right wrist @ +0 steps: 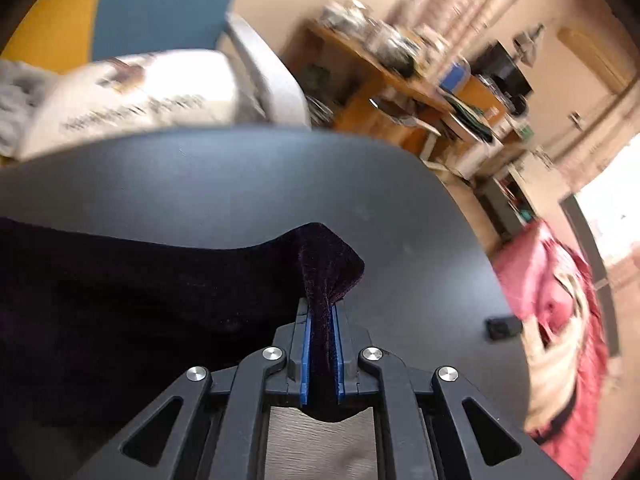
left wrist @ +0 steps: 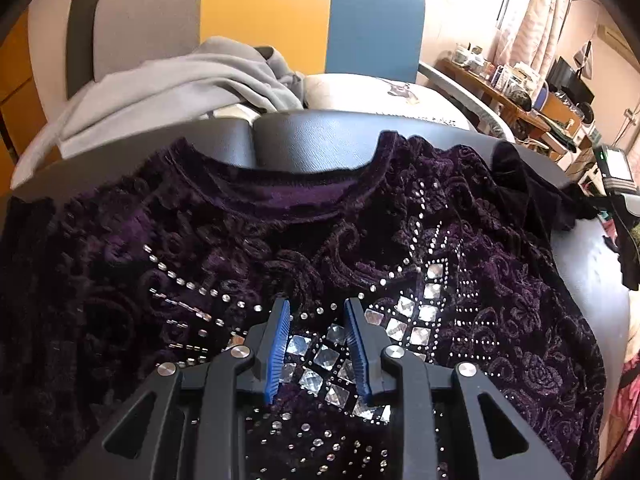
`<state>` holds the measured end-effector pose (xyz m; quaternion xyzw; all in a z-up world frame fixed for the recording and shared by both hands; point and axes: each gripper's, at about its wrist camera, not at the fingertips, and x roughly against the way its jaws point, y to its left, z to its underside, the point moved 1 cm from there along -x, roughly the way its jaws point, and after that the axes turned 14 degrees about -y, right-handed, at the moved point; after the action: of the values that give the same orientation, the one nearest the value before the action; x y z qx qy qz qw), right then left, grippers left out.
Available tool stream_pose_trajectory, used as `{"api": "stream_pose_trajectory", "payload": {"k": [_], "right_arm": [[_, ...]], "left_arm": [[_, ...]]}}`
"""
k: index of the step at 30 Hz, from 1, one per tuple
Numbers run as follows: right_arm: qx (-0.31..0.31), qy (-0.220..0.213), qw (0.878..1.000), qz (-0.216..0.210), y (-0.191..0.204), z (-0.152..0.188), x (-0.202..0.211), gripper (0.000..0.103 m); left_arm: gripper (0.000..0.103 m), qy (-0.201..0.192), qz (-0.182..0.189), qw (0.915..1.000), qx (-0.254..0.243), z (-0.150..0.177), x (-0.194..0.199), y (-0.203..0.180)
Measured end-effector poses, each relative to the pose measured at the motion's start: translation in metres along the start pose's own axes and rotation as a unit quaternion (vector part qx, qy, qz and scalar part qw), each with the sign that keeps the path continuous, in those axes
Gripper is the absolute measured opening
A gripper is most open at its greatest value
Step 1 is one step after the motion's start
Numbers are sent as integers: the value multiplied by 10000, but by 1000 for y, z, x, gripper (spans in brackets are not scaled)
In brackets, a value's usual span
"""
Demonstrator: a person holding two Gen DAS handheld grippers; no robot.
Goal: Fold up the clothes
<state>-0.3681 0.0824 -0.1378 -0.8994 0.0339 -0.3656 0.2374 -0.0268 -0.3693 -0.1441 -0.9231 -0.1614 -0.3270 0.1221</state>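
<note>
1. Folding has begun: right gripper (right wrist: 320, 312) fingers pinch the purple velvet top (left wrist: 280, 240) sleeve end.
2. Left gripper (left wrist: 316, 312), half-open, empty, hovers over the top's chest, spread across the counter (right wrist: 280, 168).
3. Next, probably carry the sleeve toward nine o'clock.

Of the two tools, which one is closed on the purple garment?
The right tool: its blue pads pinch a fold of the purple velvet garment. The left tool stands open above the garment's rhinestone front, pinching nothing.

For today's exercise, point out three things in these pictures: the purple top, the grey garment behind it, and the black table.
purple top (left wrist: 500, 280): left wrist view, patterned velvet front.
grey garment (left wrist: 192, 80): left wrist view, crumpled folds.
black table (right wrist: 240, 184): right wrist view, bare surface beyond the cloth.
</note>
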Motion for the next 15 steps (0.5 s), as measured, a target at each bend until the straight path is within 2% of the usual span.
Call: {"api": "stream_pose_trajectory", "payload": {"k": [1, 2, 3, 5, 7, 9, 12, 14, 15], "right_arm": [[-39, 145, 9998, 94, -7, 5, -5, 16], [-113, 150, 9997, 166, -14, 8, -5, 24], [-212, -28, 9995, 214, -20, 7, 4, 34], [-358, -442, 9982, 183, -27, 4, 27, 44], [-561, -828, 9927, -677, -14, 0, 59, 46], [-733, -1159, 9791, -1504, 0, -3, 89, 52], [-571, -931, 9664, -2326, 44, 9, 101, 52], [-458, -764, 9555, -2814, 73, 16, 108, 52], [-400, -628, 9573, -2792, 85, 20, 101, 52]], "left_arm": [[27, -139, 30, 9999, 12, -5, 4, 1], [27, -252, 98, 9996, 31, -12, 5, 2], [27, -347, 120, 9993, 32, -20, 5, 2], [27, -427, 107, 9990, -47, -33, -2, 0], [27, -389, 243, 9989, -119, -43, -16, -6], [27, -318, 349, 9986, -219, -52, -32, -13], [29, -76, 68, 9985, -530, -51, -58, -21], [31, -133, -97, 9976, -675, -48, -64, -20], [31, -170, -175, 9973, -693, -47, -65, -17]]}}
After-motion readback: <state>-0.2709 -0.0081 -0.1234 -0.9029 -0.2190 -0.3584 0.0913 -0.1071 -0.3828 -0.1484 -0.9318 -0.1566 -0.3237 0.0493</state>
